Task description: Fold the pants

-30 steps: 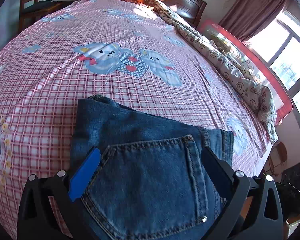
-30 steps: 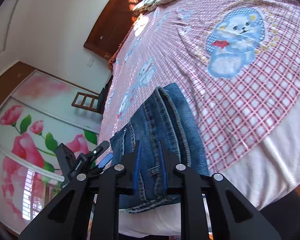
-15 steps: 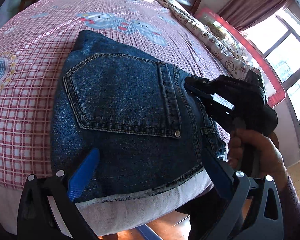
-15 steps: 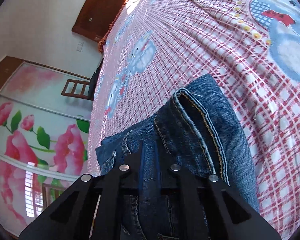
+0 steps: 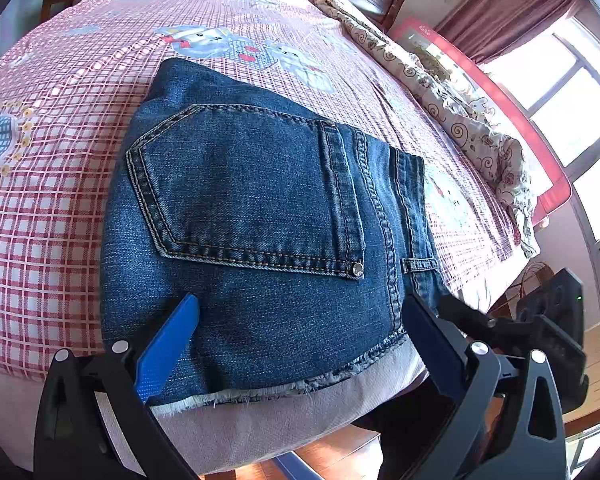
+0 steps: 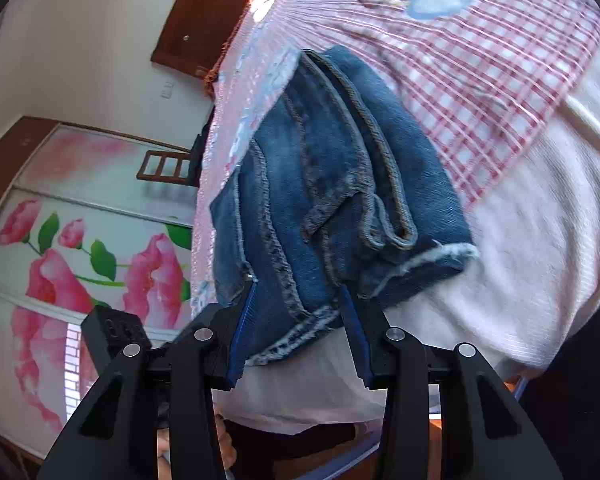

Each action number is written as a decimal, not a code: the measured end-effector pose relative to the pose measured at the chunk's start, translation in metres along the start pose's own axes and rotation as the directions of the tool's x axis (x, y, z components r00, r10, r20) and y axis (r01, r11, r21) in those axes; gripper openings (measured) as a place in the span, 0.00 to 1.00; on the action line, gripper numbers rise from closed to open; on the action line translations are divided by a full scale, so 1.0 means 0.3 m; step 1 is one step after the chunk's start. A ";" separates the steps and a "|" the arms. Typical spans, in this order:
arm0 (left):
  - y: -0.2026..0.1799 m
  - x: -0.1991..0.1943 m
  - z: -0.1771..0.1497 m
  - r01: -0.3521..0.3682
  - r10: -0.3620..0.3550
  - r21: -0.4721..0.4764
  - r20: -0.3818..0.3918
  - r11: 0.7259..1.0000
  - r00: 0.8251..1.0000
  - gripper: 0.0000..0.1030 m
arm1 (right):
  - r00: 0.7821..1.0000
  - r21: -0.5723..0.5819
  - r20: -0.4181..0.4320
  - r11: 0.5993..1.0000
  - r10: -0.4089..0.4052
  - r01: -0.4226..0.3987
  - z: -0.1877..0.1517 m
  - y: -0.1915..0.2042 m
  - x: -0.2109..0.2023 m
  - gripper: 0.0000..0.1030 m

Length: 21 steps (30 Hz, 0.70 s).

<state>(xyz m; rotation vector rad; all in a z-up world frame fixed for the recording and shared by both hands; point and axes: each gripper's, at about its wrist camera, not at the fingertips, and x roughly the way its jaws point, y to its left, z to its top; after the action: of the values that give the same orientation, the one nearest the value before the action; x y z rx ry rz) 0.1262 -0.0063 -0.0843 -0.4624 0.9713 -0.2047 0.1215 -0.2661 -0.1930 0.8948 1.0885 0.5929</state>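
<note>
Pants (image 5: 260, 216) lie folded, waistband toward the bed's (image 5: 40, 208) right, between both wide-spread claws (image 5: 296, 320) (image 6: 296, 300).

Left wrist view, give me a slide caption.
Open left hand-held gripper above folded jeans at the edge of a pink checked bed.

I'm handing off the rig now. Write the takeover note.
Left claw: open, over the near edge of the jeans, gripping nothing.
Right claw: open around the jeans' edge, not clamped.
Jeans: folded into a compact stack at the bed's near edge, back pocket up, frayed hem overhanging slightly.
Done: the folds.
Left: probably only back both claws off and square the stack.
</note>
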 end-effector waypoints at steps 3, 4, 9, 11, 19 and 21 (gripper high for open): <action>0.008 -0.003 -0.003 0.003 -0.003 0.001 0.001 1.000 1.000 0.97 | 1.000 -0.007 0.013 1.000 0.013 -0.013 -0.008 -0.039 0.005 0.26; 0.009 -0.005 -0.003 0.002 -0.002 0.001 0.002 1.000 1.000 0.97 | 1.000 -0.005 0.014 1.000 0.006 -0.005 -0.009 -0.033 0.000 0.26; 0.006 -0.007 -0.006 -0.002 0.002 0.006 0.005 1.000 1.000 0.97 | 0.995 -0.045 0.043 0.995 -0.093 0.095 -0.030 0.062 -0.062 0.32; 0.005 -0.008 -0.008 0.000 0.000 0.007 0.006 1.000 1.000 0.97 | 0.997 -0.086 0.050 0.994 -0.064 0.068 -0.034 0.109 -0.079 0.32; -0.001 -0.014 -0.029 -0.001 0.001 0.040 0.010 0.999 1.000 0.96 | 0.999 -0.178 -0.036 0.984 0.006 -0.012 -0.013 0.093 0.094 0.69; 0.022 -0.057 -0.045 0.065 -0.066 0.040 0.039 0.997 0.997 0.96 | 0.990 -0.108 -0.004 0.984 0.141 -0.141 -0.006 0.022 0.073 0.67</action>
<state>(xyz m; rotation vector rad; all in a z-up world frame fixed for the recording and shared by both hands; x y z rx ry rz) 0.1053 0.0020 -0.0810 -0.4620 0.9121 -0.2716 0.1281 -0.2450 -0.1985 0.8826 0.9848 0.7603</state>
